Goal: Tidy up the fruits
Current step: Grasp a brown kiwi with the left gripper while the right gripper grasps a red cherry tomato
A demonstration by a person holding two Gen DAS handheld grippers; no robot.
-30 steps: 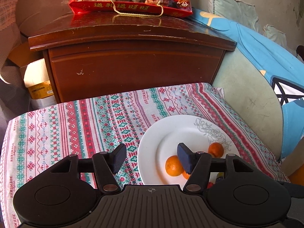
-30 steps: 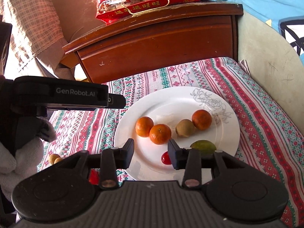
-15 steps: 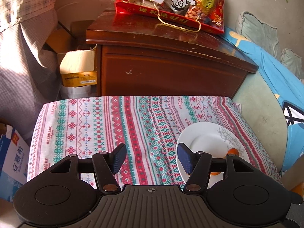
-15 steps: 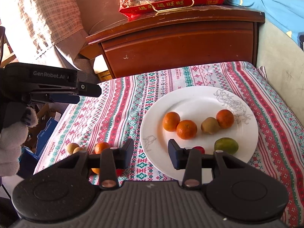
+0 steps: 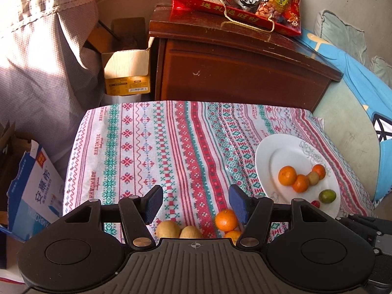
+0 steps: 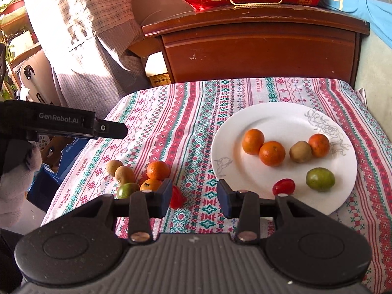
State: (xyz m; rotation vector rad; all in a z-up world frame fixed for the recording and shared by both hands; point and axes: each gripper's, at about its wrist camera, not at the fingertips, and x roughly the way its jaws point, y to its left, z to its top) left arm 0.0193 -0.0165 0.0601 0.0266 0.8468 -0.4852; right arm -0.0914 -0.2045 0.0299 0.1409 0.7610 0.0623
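A white plate (image 6: 348, 178) on the striped cloth holds three oranges (image 6: 272, 153), a kiwi (image 6: 300, 151), a green fruit (image 6: 320, 179) and a red tomato (image 6: 283, 186); the plate also shows in the left wrist view (image 5: 265, 156). Loose fruit lies to its left: two kiwis (image 6: 123, 174), two oranges (image 6: 158, 170), a green fruit (image 6: 126, 189) and a red one (image 6: 176, 197). My left gripper (image 5: 195, 205) is open above the loose kiwis (image 5: 167, 229) and orange (image 5: 226, 219). My right gripper (image 6: 193, 197) is open and empty over the cloth, between pile and plate.
A dark wooden cabinet (image 5: 240, 73) with a red snack bag (image 5: 237, 2) stands behind the table. Cardboard boxes (image 5: 127, 73) and a blue carton (image 5: 34, 191) sit at the left. A blue and green cushion (image 5: 355, 103) lies at the right.
Both grippers have pulled back and swung left. The loose fruit pile has come into view under the left gripper, and the plate has slid to the right in both views.
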